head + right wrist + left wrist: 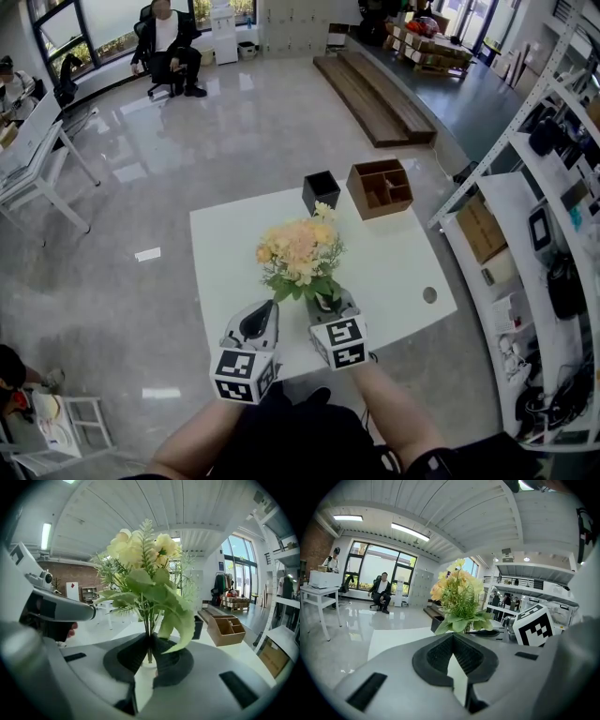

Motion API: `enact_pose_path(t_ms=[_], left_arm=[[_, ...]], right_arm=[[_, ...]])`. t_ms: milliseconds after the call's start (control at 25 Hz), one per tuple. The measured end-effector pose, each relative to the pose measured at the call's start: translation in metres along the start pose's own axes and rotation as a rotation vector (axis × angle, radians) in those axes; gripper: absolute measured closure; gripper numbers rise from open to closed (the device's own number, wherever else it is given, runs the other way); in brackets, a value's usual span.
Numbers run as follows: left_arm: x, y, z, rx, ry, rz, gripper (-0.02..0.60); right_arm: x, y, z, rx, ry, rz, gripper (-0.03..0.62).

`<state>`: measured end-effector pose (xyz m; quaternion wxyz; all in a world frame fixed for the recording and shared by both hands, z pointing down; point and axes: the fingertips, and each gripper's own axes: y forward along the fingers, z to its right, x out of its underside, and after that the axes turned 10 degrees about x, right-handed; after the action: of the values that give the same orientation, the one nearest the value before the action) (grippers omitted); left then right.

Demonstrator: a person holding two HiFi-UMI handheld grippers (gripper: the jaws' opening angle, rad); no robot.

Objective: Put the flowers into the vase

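A bunch of peach and yellow flowers (pixel 300 248) with green leaves stands upright over the near part of the white table (pixel 394 262). My right gripper (pixel 328 302) is shut on its stems (pixel 149 641), low down near the tabletop. In the right gripper view the blooms (pixel 145 550) rise just ahead of the pads. The black square vase (pixel 321 190) stands open-topped at the table's far edge, well beyond the flowers. My left gripper (pixel 258 321) hovers to the left of the bunch, shut with nothing in it (pixel 451 639).
A wooden divided box (pixel 380 187) sits right of the vase at the far edge. The table has a small round hole (pixel 429 294) near its right side. White shelving (pixel 525 234) runs along the right. A person sits on a chair (pixel 167 47) far across the floor.
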<state>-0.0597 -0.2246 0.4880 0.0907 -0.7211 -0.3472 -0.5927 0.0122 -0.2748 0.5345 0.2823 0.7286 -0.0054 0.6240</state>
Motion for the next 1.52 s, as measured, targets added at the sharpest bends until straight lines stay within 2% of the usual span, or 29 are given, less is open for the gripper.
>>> enact_pose_path(t_ms=[600, 800, 1000, 1520], left_arm=[[-0.002, 0.002, -0.005, 0.003, -0.009, 0.007, 0.578], [-0.003, 0.002, -0.005, 0.003, -0.011, 0.012, 0.578], [-0.005, 0.0, -0.009, -0.001, -0.009, 0.021, 0.578], [-0.003, 0.007, 0.0, 0.036, -0.005, 0.013, 0.578]], right_arm=[[-0.002, 0.005, 0.003, -0.012, -0.032, -0.061, 0.552], [-0.004, 0.006, -0.001, -0.046, -0.053, -0.091, 0.539], [-0.004, 0.005, 0.002, -0.041, -0.078, -0.109, 0.525], [-0.002, -0.008, 0.002, -0.041, -0.16, -0.13, 0.513]])
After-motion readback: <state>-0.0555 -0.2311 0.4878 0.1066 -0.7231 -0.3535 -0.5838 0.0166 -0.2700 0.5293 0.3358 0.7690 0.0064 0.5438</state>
